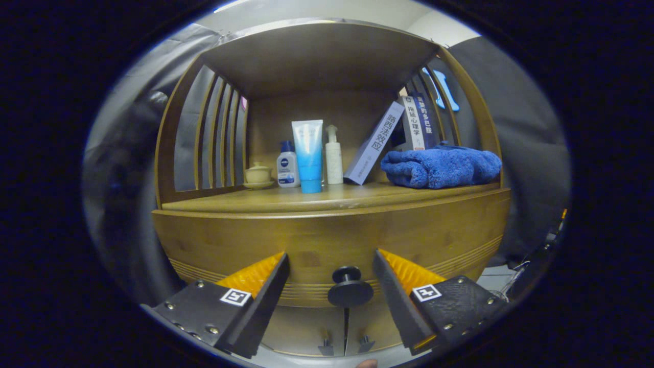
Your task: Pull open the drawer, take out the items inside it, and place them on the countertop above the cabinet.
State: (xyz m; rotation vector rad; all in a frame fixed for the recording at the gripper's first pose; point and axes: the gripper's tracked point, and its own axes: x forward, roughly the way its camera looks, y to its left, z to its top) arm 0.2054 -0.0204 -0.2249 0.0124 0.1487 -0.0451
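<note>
I count three bottles, two books and one folded blue towel (440, 167) on the wooden table (317, 200). My tongs (331, 278) sit level, spread apart, flanking the closed drawer's one round black knob (349, 287) without touching.

The wooden tabletop (327, 200) sits on top of the cabinet. At the back, from left to right, stand a small lidded cup (258, 175), a little bottle (287, 166), a tall blue tube (308, 156) and a white pump bottle (333, 156). Books (375, 142) lean beside them. A folded blue towel (440, 167) lies on the right.
</note>
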